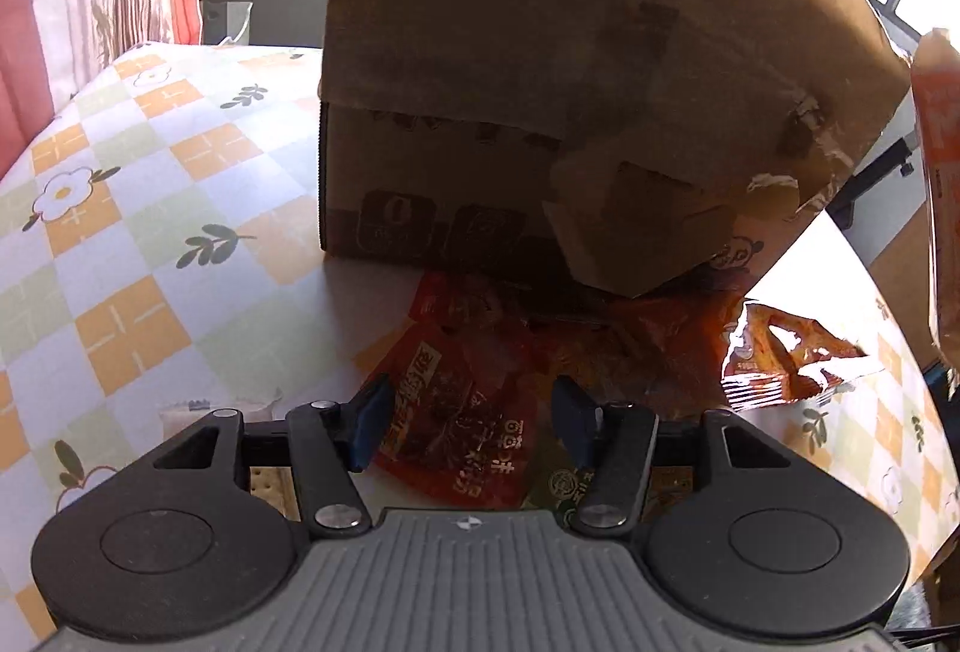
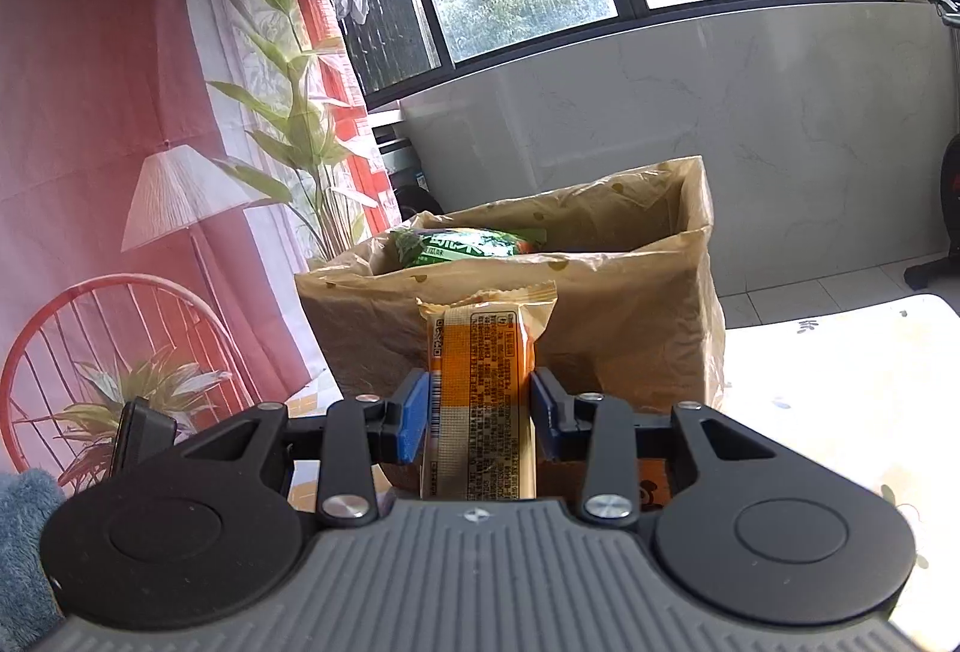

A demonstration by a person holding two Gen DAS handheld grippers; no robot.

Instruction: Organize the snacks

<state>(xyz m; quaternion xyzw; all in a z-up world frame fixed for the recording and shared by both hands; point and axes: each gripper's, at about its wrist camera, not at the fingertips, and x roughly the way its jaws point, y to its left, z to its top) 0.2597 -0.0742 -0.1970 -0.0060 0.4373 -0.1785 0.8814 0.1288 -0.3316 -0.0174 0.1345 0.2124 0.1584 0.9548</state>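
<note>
Item 1: orange snack bar [image 2: 480, 400], wrapped, clamped in my right gripper [image 2: 480, 415]. Both blue pads press its long sides, well below the middle. Long axis upright; crimped end at the top, the other end hidden behind the gripper body. Printed back panel faces me.

Item 2: brown paper bag [image 2: 630, 304], open-mouthed, standing just beyond the bar on the table. A green packet [image 2: 462, 242] already lies inside, toward the left of the opening.

Item 3: my left gripper [image 1: 471, 421], jaws spread, holding nothing, hovering over a red snack packet [image 1: 456, 430] on the checked tablecloth [image 1: 120, 244]. More orange-red packets [image 1: 774, 358] lie to the right, near the foot of a cardboard box [image 1: 432, 184].

Step in hand, as I judge it: deliver the bar into the bag. To do it well, lift until the bar's lower end clears the near rim, carry it forward over the free space right of the green packet, then let go low enough that it drops in without tipping the bag. The soft paper rim could fold inward if brushed.
</note>
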